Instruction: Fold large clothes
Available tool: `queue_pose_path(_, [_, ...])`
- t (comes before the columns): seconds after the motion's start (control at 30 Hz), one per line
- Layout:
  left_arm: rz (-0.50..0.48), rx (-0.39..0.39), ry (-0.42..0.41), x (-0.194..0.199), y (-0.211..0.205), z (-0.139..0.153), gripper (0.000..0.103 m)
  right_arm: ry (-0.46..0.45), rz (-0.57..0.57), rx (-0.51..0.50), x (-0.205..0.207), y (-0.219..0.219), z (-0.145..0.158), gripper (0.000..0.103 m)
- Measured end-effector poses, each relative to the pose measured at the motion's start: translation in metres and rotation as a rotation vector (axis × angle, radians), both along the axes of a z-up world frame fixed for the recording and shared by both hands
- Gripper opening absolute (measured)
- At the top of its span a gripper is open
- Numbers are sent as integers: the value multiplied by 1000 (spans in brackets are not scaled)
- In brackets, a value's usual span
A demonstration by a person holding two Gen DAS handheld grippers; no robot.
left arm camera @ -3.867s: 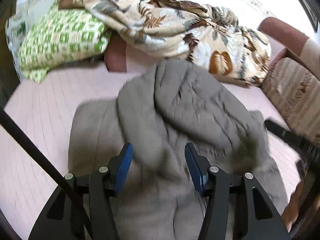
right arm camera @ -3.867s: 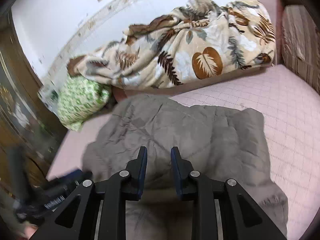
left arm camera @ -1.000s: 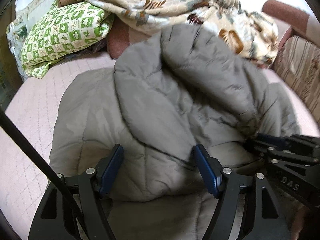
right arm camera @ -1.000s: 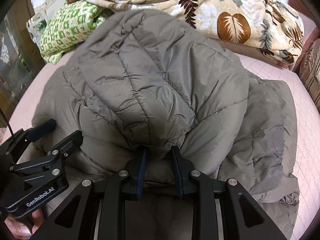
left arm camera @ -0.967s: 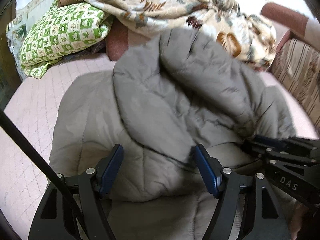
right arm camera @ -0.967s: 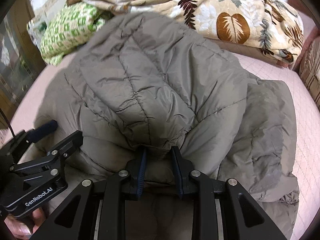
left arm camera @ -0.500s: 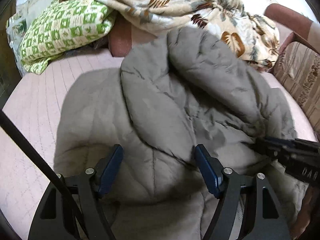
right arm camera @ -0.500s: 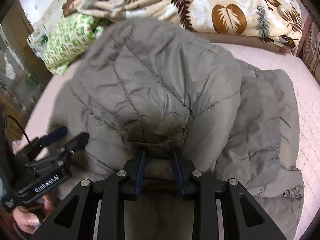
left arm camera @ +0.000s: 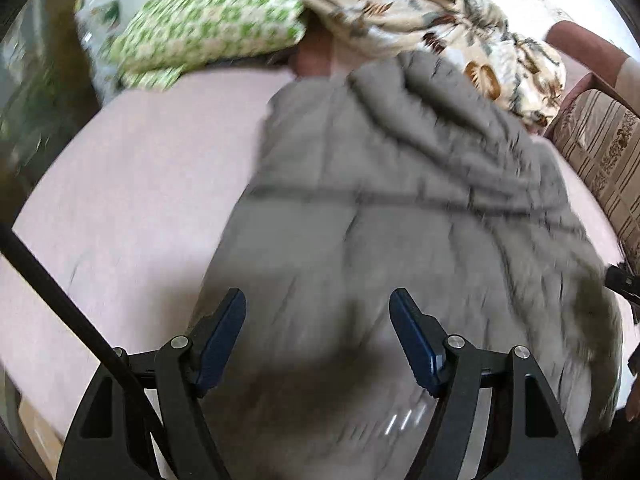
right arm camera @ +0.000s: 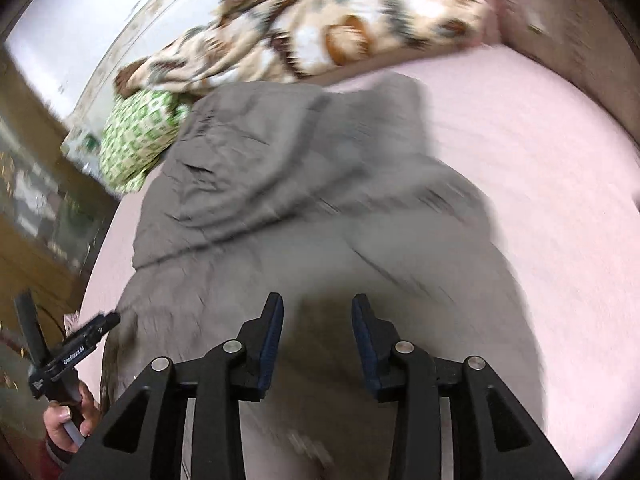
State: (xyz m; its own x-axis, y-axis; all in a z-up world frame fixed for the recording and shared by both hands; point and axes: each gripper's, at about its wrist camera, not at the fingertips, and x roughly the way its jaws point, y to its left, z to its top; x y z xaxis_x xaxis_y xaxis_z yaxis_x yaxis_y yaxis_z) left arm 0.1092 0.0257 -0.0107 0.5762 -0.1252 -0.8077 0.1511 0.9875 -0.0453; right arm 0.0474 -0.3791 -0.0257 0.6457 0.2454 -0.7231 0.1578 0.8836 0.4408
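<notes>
Two views, both blurred. Left wrist: your left tool (left arm camera: 316,332) gapes wide, empty, above the grey puffer jacket (left arm camera: 400,208) on the pink bed (left arm camera: 132,184). Right wrist: your right tool (right arm camera: 317,330) is parted, empty; slippery padding could spring that fold apart.

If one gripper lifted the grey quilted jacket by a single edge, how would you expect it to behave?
The grey quilted jacket would probably sag and unfold, since it already lies in soft creased folds on the pink mattress. Its puffy quilting suggests it is light for its bulk. The smooth fabric may slip from a shallow pinch.
</notes>
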Motion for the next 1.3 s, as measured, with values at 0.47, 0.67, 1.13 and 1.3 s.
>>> queue_pose_path(0.47, [241,-93,144,-102,117,-38,76,119,-309,149,-152,-66,-47,49])
queue_pose_path(0.67, [297,-85,128,-132,133,-28,76,104,-373,188,-168,-76,-45,69])
queue_pose_path(1.13, [285,-259,234,-140,128,-60,75,184,-286,341,-159,-77,-73,75])
queue_pose_path(1.3, [281,-252,233,-139,121,-64,75,229,-256,318,-155,-70,-77,69])
